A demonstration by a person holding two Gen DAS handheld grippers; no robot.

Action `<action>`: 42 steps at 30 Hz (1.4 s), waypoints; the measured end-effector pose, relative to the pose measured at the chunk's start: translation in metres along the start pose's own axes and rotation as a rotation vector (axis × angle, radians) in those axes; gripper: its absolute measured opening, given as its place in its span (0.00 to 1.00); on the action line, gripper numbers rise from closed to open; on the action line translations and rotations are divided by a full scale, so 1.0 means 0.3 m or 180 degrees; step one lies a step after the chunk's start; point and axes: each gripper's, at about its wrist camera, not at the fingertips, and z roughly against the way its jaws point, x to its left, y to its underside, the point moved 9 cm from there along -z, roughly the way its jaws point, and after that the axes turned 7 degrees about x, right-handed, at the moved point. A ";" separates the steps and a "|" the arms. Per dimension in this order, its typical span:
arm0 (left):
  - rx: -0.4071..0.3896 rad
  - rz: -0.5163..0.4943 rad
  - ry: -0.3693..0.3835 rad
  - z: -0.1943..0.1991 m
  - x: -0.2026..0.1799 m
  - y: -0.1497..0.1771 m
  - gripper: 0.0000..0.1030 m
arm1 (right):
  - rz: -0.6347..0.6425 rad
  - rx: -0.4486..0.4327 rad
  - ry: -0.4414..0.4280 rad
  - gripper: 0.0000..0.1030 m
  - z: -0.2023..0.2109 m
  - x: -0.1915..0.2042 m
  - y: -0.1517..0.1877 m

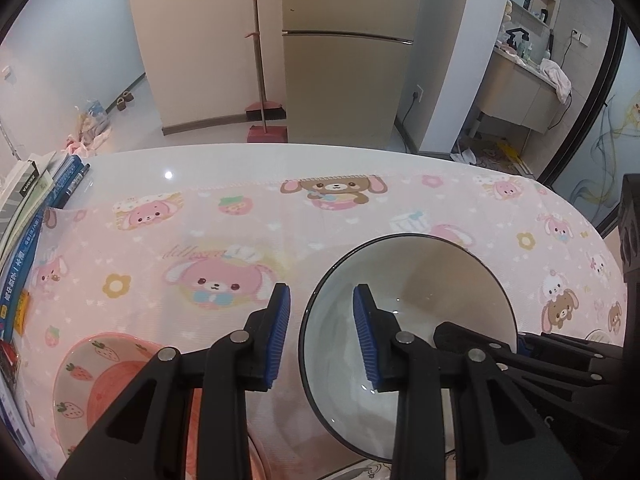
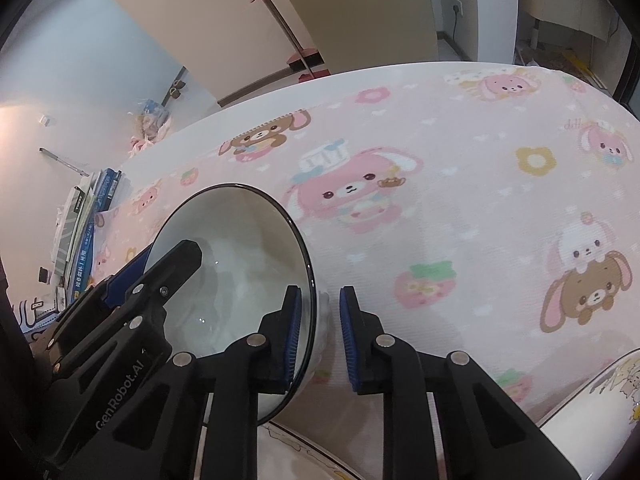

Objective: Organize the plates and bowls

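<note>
A white bowl with a thin black rim (image 1: 416, 280) sits on the pink cartoon tablecloth (image 1: 200, 240); it also shows in the right wrist view (image 2: 248, 248). My left gripper (image 1: 322, 332) is open and straddles the bowl's left rim, one finger inside, one outside. My right gripper (image 2: 320, 336) is open and straddles the bowl's right rim the same way. A pink strawberry bowl (image 1: 104, 384) stands to the left, partly hidden by my left gripper.
Books (image 1: 28, 240) are stacked at the table's left edge. A white plate with cartoon print (image 2: 600, 412) lies at the near right, and another plate rim (image 2: 304, 452) lies under the grippers. A broom (image 1: 262, 80) leans beyond the table.
</note>
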 end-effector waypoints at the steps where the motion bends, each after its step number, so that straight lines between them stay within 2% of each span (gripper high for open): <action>1: 0.0001 0.0000 -0.0006 0.000 0.001 0.000 0.28 | 0.0000 0.0002 -0.0008 0.20 -0.002 0.001 0.000; 8: 0.0004 0.0008 -0.0009 -0.001 0.004 0.000 0.25 | -0.0062 0.0051 -0.0114 0.20 -0.015 -0.003 0.003; 19: 0.0002 -0.0090 -0.0162 -0.010 -0.003 0.009 0.25 | -0.0371 0.0139 -0.0703 0.18 -0.033 -0.022 0.000; 21: 0.0015 -0.0100 -0.0168 -0.012 -0.005 0.010 0.25 | -0.0403 0.0144 -0.0722 0.17 -0.035 -0.019 0.000; 23: 0.0029 -0.0081 -0.0133 -0.010 -0.003 0.010 0.25 | -0.0372 0.0143 -0.0664 0.17 -0.032 -0.013 0.002; 25: 0.0046 -0.0033 -0.0040 -0.005 0.003 0.009 0.16 | -0.0410 0.0153 -0.0695 0.17 -0.029 -0.007 0.003; 31: -0.0008 0.0051 0.0310 0.028 0.003 -0.003 0.13 | -0.0457 0.0102 -0.0770 0.18 0.011 -0.016 -0.002; 35: -0.0175 -0.0016 0.0286 0.080 -0.010 -0.020 0.13 | -0.0457 0.0018 -0.0900 0.19 0.061 -0.006 -0.011; 42: -0.0323 0.0032 0.0298 0.159 -0.004 -0.044 0.13 | -0.0380 -0.0143 -0.0951 0.20 0.140 0.029 -0.017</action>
